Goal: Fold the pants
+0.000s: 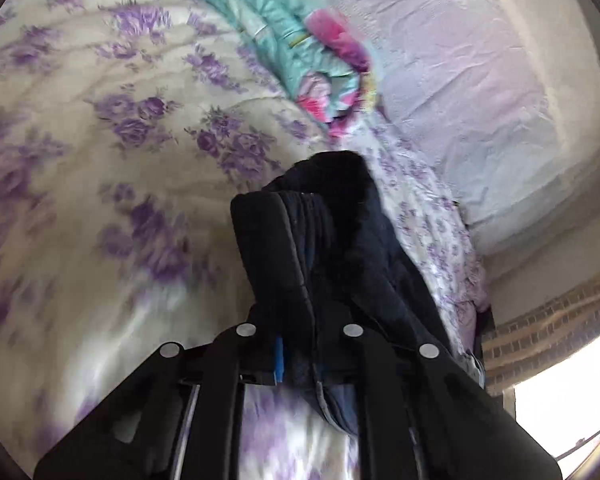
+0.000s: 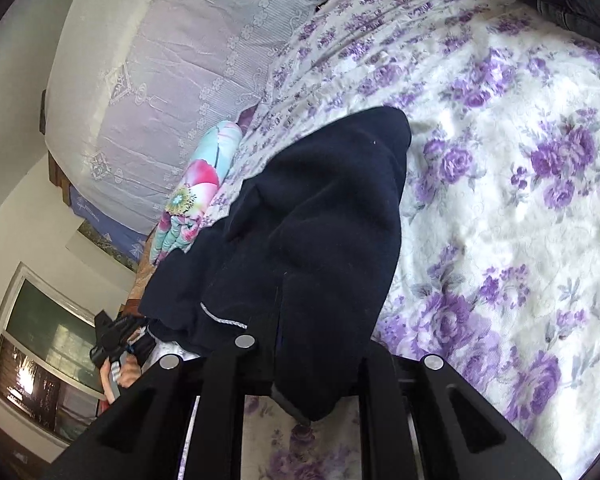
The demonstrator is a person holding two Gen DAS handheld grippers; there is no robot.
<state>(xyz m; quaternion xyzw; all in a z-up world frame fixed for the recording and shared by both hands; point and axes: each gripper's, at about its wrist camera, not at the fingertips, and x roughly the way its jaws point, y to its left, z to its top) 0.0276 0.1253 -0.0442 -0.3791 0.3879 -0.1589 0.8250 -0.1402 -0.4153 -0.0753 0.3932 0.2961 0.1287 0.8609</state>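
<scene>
Here the dark pants (image 2: 320, 216) hang mid-frame above the floral bed (image 2: 520, 208), stretched between both tools so a fold can fall straight: the left claw (image 1: 296, 240) and right claw (image 2: 278, 320) are each clamped tight on the cloth's edge

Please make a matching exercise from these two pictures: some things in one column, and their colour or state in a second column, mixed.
Things:
1. pants
2. bedspread
3. rolled quilt
4. left claw

Colour or state:
A. white with purple flowers
B. shut on dark cloth
C. dark navy
D. turquoise and pink

Pairs: 1-C, 2-A, 3-D, 4-B
</scene>
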